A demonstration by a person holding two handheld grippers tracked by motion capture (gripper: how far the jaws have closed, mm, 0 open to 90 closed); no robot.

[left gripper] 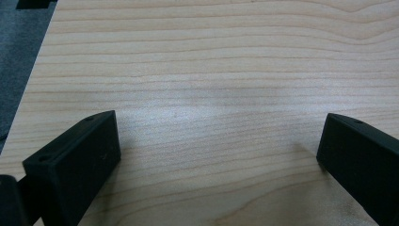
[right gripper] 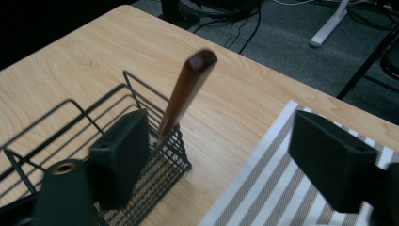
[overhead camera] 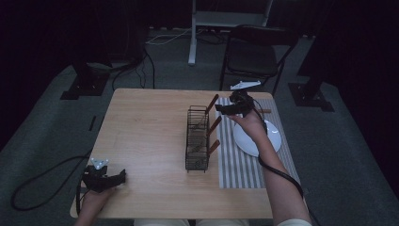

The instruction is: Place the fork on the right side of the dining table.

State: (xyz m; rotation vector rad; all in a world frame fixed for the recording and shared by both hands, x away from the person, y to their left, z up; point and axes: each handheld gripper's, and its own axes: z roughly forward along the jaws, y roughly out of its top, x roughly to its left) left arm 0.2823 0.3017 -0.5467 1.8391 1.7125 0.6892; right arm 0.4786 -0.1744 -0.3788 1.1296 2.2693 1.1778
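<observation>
High view, right claw [overhead camera: 220, 109] gaped wide and empty above wire basket [overhead camera: 197, 139], wooden-handled utensil [right gripper: 186, 92] leaned inside, left claw [overhead camera: 123, 176] spread empty on bench [overhead camera: 146, 122].

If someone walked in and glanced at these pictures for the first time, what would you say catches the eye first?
Most striking is the black wire caddy at the middle of the wooden table, with three brown-handled utensils leaning out of it toward the striped mat. Right beside it, the right gripper hovers with open, empty jaws over the mat's far end, next to a white plate. The left gripper rests open at the table's near left corner.
</observation>
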